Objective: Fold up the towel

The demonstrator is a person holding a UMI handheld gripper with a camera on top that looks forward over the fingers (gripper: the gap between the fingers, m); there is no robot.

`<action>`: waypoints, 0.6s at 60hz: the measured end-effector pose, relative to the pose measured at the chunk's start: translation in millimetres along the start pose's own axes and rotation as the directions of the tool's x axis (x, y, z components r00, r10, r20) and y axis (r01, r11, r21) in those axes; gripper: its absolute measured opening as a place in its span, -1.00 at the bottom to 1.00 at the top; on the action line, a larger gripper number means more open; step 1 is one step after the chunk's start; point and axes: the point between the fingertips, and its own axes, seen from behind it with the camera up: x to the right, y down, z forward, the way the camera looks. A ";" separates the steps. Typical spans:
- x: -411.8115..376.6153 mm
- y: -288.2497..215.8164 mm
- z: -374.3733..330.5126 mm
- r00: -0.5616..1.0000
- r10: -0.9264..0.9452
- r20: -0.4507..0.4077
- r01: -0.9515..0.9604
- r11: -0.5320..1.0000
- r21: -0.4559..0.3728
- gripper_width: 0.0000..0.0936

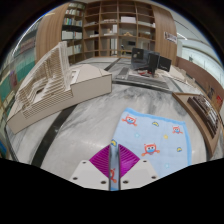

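Gripper view: towel (150, 135) (blue) just beyond jaws

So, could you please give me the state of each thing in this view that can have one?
Tool: fingers shut, purple pads touching, nothing between them.
Towel: light blue with a cartoon print, lying flat on the table just ahead of the tool, not yet folded.
Table: pale top, bearing the towel.
Shelves: against the far wall, stocked; what they hold is too small to tell.

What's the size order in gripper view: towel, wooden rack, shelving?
1. Wooden rack, though nearness inflates it.
2. Shelving and towel look alike; not ranked.
Fingers are shut.
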 end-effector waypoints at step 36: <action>136.9 -66.5 -95.7 0.984 0.056 -0.166 -0.020 0.978 0.208 -0.99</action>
